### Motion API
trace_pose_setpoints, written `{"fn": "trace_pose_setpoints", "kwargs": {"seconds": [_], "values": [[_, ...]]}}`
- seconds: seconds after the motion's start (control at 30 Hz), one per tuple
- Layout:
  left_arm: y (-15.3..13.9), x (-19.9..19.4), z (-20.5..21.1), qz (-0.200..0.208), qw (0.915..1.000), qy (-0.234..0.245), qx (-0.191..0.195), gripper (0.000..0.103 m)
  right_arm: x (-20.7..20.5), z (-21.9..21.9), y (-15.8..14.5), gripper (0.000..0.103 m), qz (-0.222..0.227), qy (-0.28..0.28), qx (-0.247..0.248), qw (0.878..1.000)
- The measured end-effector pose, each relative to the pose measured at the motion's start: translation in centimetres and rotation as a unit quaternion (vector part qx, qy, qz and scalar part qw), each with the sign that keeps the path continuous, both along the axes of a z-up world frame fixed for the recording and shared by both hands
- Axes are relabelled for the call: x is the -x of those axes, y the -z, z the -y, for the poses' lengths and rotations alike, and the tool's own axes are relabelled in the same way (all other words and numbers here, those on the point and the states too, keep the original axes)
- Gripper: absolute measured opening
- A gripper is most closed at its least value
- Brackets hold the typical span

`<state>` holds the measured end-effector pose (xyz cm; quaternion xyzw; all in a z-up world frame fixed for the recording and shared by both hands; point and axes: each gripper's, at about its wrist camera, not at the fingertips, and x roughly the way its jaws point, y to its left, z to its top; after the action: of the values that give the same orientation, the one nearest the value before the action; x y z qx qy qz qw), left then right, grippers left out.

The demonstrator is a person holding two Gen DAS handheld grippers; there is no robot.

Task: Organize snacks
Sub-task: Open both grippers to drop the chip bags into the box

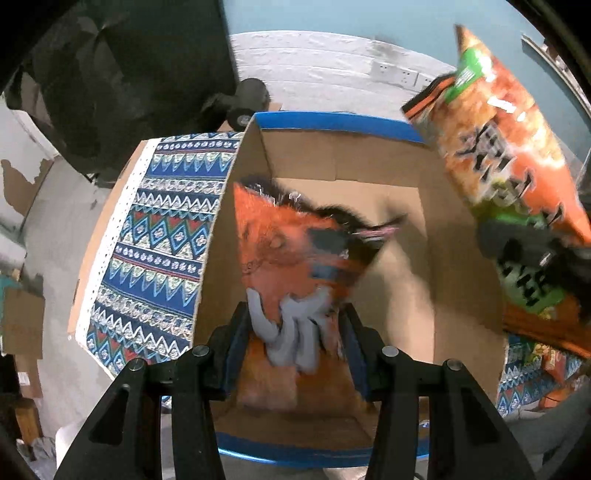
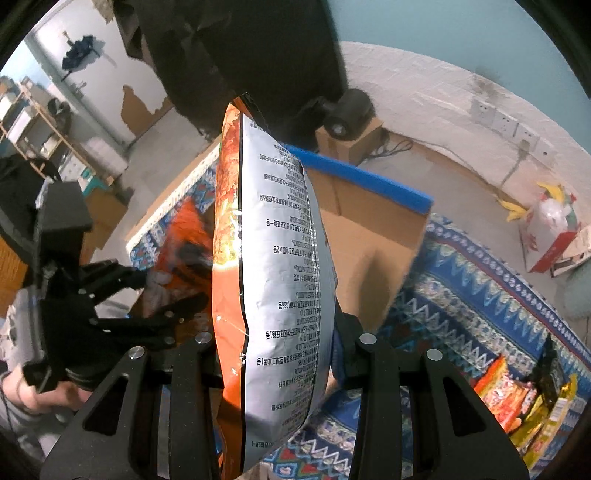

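Ahead of the grippers, a teal painted wall [image 2: 461, 26] rose over a whitewashed brick base [image 2: 424, 99] carrying white sockets [image 2: 498, 118]. The grey concrete floor [image 2: 159, 147] ran left to a wooden shelving rack [image 2: 44, 125] beside a white wall with peeling paint [image 2: 136, 107].

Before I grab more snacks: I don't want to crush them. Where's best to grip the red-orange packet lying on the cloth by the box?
Probably pinch the red-orange packet by its flat sealed end, coming from above: it lies flat on the patterned cloth, with a yellow packet crowding one side.
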<state>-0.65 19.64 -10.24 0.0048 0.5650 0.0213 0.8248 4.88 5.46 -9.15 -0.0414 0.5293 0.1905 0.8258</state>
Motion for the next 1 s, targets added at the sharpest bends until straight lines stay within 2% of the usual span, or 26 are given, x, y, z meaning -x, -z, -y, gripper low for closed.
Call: {"fn": "trace_pose_setpoints", "kwargs": {"seconds": [0.13, 0.27, 0.37, 0.43, 0.6, 1.0], "values": [[-0.4, 0.0, -0.2, 0.008, 0.9999, -0.004, -0.011, 0.050, -0.3, -1.0, 1.7, 0.037, -0.017, -0.007, 0.016, 1.000], [-0.5, 0.2, -0.5, 0.007, 0.9999, -0.011, -0.011, 0.061, -0.1, -1.3, 2.8, 0.040, -0.026, -0.006, 0.035, 0.999], [-0.8, 0.2, -0.4, 0.011, 0.9998, -0.012, -0.014, 0.061, 0.1, -1.1, 2.5, 0.053, -0.021, -0.002, 0.041, 0.999], [-1.0, 0.2, -0.3, 0.011, 0.9998, -0.012, -0.010, 0.062, 0.4, -0.7, 1.8, 0.065, -0.011, 0.001, 0.041, 0.999], [-1.8, 0.3, 1.1, 0.019, 0.9998, 0.001, -0.001, 0.063, 1.2, 0.8, 0.1, 0.074, 0.013, 0.009, 0.039, 0.999], [-3.9, 0.1, 7.9, 0.031, 0.9970, 0.068, 0.020, 0.064, 4.6, 6.9, -1.7, 0.076, 0.041, 0.032, 0.064, 0.997]]}}
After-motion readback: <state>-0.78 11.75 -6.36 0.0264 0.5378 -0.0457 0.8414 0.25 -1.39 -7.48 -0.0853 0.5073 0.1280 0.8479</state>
